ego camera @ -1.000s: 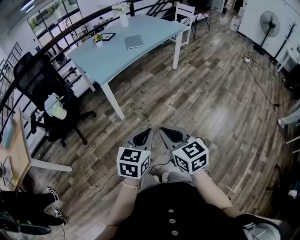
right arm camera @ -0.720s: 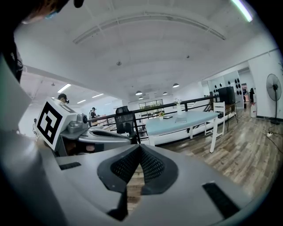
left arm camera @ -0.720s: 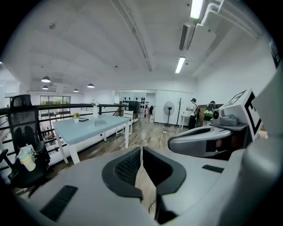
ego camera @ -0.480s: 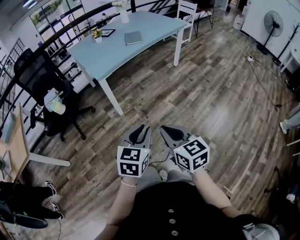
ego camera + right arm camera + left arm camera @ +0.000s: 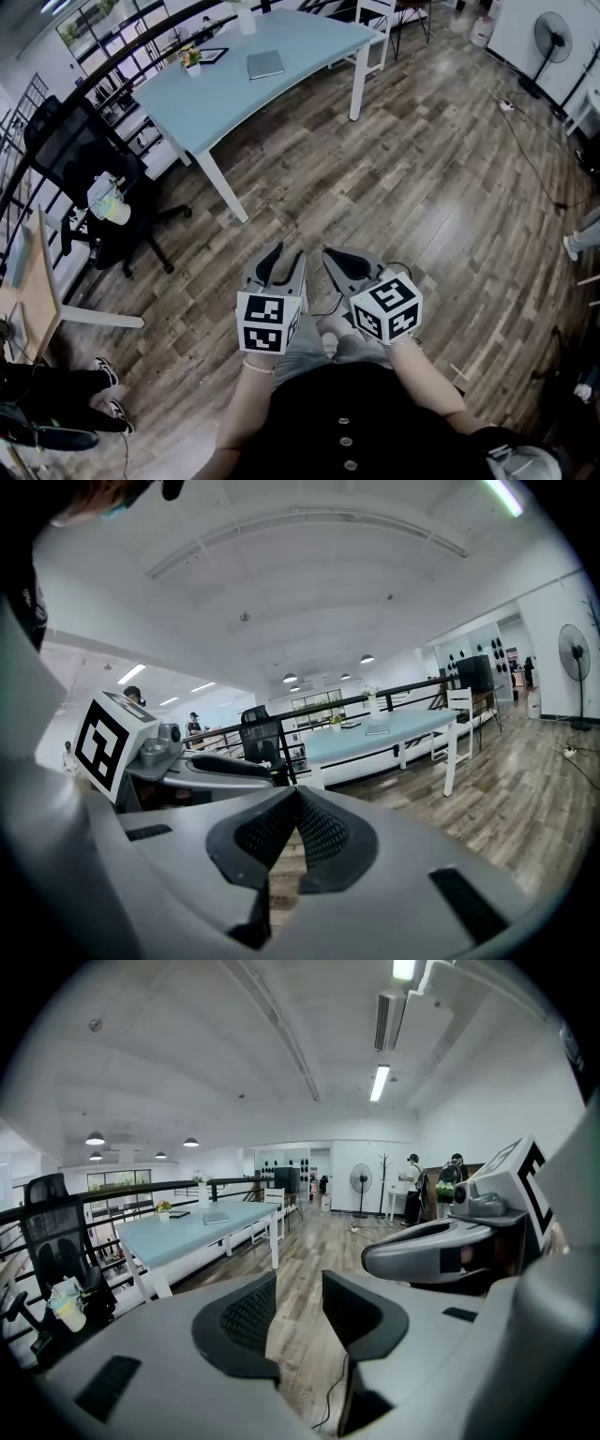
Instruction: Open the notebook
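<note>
The right gripper [image 5: 297, 792] is seen with its jaws brought together at the tips, nothing held between them; wooden floor [image 5: 506, 789] is spread beyond. Far off, a pale blue table [image 5: 417, 726] is set along a black railing [image 5: 412, 688]; a notebook [image 5: 378, 730] is laid flat on it, just beside a white vase [image 5: 373, 705]; a black office chair [image 5: 260, 731] is placed to the left, a white chair [image 5: 461, 708] and a fan [image 5: 571, 641] to the right.

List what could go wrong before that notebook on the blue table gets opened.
The cable on the floor just ahead could catch a foot on the way to the table. The vase stands near the closed notebook; a careless reach might tip it.
</note>
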A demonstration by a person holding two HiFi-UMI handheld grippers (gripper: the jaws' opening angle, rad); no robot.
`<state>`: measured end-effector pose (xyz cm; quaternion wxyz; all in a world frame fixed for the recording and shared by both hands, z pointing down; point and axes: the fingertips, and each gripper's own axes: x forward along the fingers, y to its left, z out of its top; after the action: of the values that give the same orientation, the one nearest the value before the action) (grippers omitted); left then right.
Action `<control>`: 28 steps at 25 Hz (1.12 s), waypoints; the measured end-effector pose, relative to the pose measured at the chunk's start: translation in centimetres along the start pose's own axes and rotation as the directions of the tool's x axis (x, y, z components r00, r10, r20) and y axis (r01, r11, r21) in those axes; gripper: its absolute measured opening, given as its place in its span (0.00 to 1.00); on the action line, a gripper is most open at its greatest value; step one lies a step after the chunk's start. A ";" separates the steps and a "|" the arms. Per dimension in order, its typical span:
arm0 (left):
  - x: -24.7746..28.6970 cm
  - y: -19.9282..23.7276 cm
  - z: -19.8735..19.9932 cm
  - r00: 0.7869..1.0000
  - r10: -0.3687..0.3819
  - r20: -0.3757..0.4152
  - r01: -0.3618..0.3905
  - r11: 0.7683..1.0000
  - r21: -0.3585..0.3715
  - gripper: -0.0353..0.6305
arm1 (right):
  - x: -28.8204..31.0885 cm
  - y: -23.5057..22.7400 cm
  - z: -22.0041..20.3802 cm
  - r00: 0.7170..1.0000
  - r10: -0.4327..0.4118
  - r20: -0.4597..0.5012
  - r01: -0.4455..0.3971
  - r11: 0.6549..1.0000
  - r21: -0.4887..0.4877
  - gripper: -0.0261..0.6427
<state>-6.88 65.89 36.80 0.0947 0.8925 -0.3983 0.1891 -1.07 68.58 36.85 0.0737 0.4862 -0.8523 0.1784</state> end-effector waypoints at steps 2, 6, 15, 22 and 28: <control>0.9 0.7 0.0 1.000 -0.004 -0.001 0.004 1.000 -0.008 0.28 | 0.8 -0.6 0.2 1.000 -0.003 -0.001 0.003 1.000 -0.001 0.05; 3.8 2.7 0.5 1.000 -0.020 -0.012 0.020 1.000 -0.012 0.28 | 2.9 -2.9 1.1 1.000 -0.025 0.007 0.025 1.000 0.016 0.05; 11.8 9.5 4.8 0.997 -0.076 0.005 0.076 0.997 -0.028 0.28 | 11.9 -8.4 5.8 0.998 -0.065 0.008 0.065 0.998 0.016 0.05; 16.8 16.0 8.8 0.993 -0.111 0.034 0.111 0.994 -0.013 0.28 | 18.9 -11.9 9.8 0.993 -0.113 0.018 0.113 0.993 0.025 0.05; 19.9 21.1 10.8 0.990 -0.131 0.047 0.130 0.991 0.009 0.28 | 24.6 -13.1 12.2 0.991 -0.126 0.036 0.126 0.992 0.025 0.05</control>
<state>-7.67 34.96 35.56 0.0946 0.9212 -0.3406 0.1626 -2.03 38.15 35.94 0.0635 0.5431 -0.8190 0.1738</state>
